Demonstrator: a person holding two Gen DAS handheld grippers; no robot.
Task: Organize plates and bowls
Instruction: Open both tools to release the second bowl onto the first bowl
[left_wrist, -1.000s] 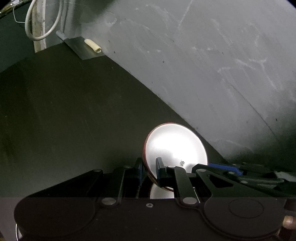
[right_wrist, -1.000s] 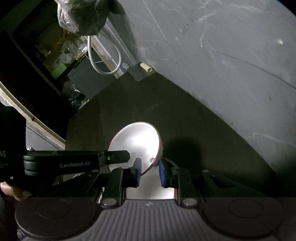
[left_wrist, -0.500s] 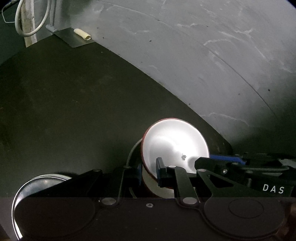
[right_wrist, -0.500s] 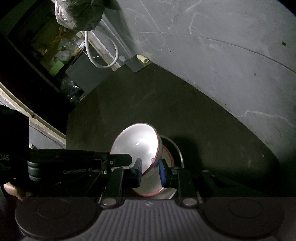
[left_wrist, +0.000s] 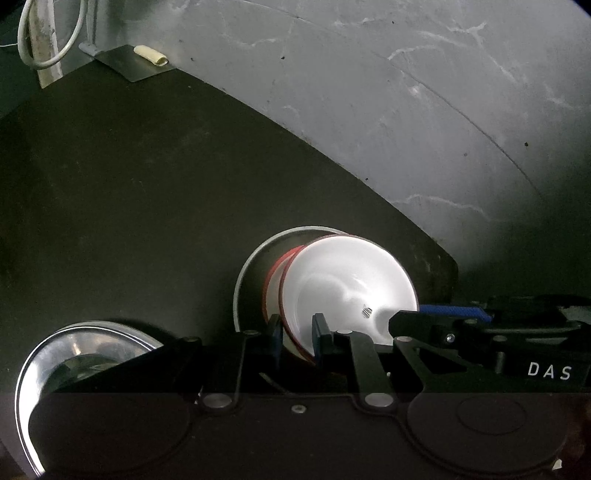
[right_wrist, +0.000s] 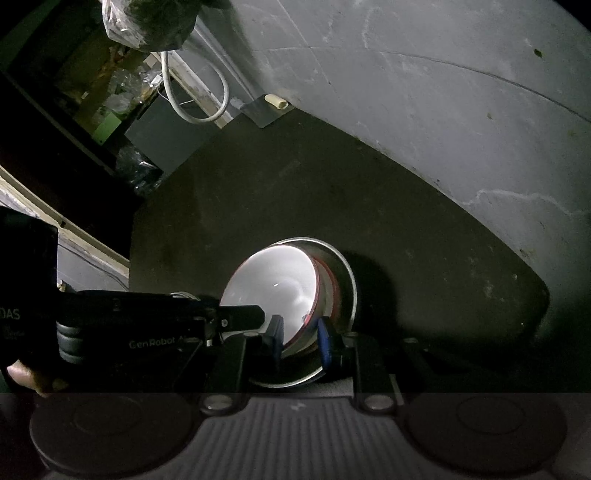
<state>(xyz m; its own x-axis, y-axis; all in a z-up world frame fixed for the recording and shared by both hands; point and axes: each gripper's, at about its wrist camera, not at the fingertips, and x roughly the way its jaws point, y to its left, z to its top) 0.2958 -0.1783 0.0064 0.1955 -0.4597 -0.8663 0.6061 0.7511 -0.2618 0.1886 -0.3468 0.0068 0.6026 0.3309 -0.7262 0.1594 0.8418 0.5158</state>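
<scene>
Two grippers are pinching one white bowl over a metal plate.

Nearest the cameras, the rim of the white bowl (left_wrist: 347, 284) is being pinched from one side by the left gripper (left_wrist: 297, 338) and from the opposite side by the right gripper (right_wrist: 300, 341), each with a finger inside the bowl and one outside. The bowl is being held tilted, nested into a second red-rimmed bowl (left_wrist: 274, 286), so two bowls are being counted. Both are sitting on a metal plate (left_wrist: 245, 273); a second metal plate (left_wrist: 48, 354) is lying well apart on the dark table (left_wrist: 147, 184). Farther back, one flat metal sheet (left_wrist: 131, 66) carrying one pale tube (left_wrist: 149, 55) is resting against the grey wall (left_wrist: 406, 110), beside one looped white cable (left_wrist: 48, 33).
</scene>
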